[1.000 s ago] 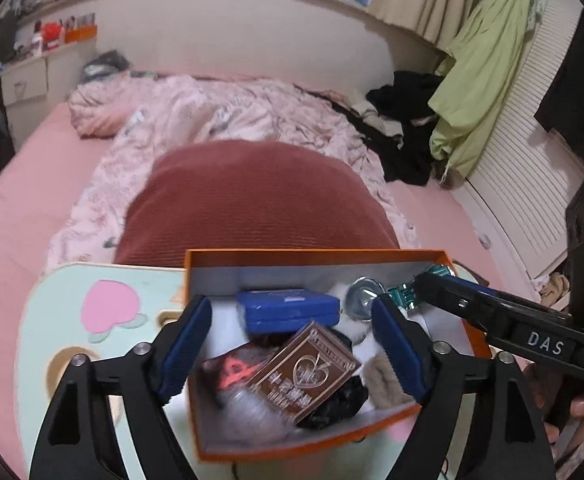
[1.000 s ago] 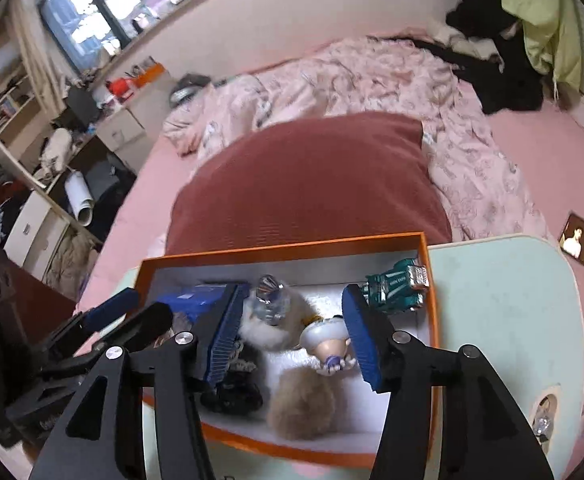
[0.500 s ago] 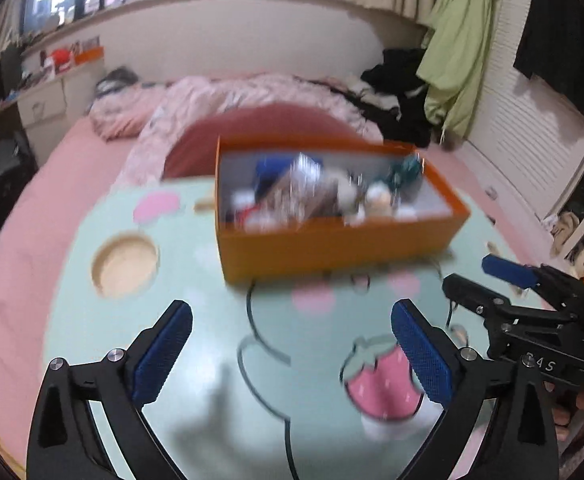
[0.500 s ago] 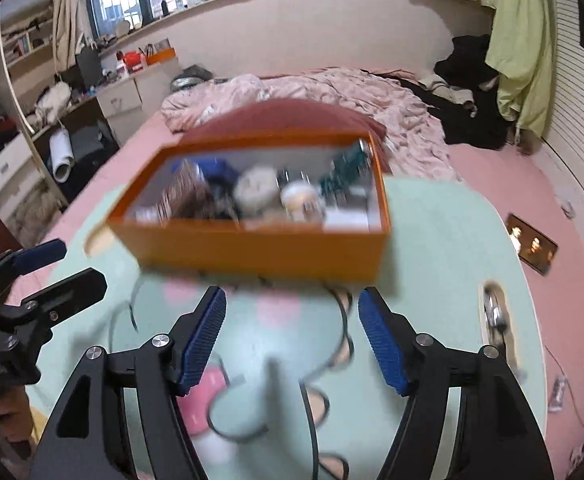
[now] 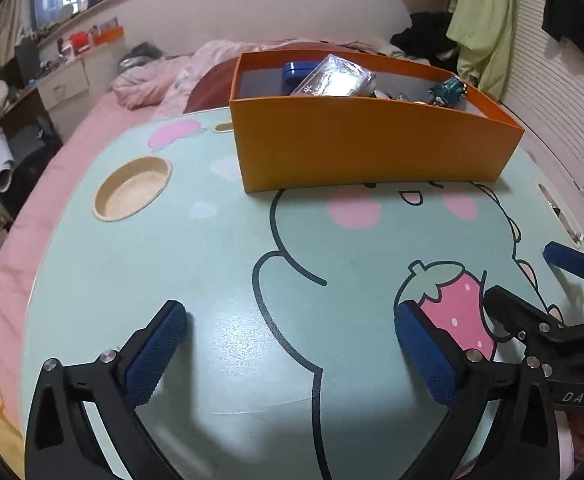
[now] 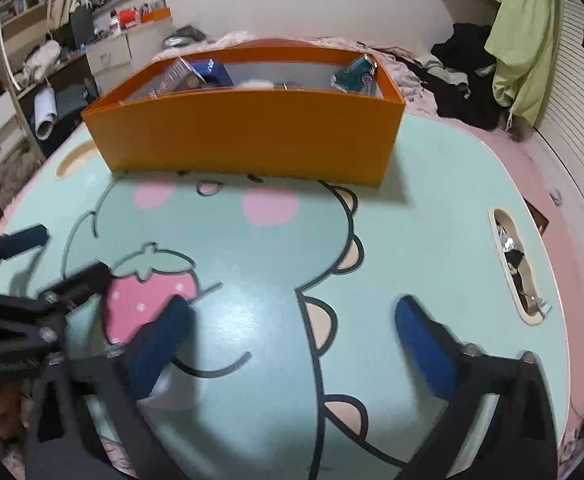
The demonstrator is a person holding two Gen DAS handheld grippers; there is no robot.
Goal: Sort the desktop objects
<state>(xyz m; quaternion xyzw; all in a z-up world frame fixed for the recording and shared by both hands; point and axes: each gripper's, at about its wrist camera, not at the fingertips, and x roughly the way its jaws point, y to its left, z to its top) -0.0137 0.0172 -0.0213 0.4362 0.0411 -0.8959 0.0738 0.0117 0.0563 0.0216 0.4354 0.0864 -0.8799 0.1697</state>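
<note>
We find the orange box (image 5: pixel 372 144) standing at the far side of the worktop (image 5: pixel 219 264), serving as the collection point. Inside it lie a blue case (image 5: pixel 298 72), a wrapped packet (image 5: pixel 334 78) leaning on that case, and a green toy car (image 5: pixel 448 90) at the box's right end. The worktop nearer than the box is bare, so we judge the sorting complete or nearly so. The left tool (image 5: pixel 292 354) and right tool (image 6: pixel 296 340) hover over the worktop on the near side of the box, jaws opening wide with nothing between them, consistent with having no item left to carry.
</note>
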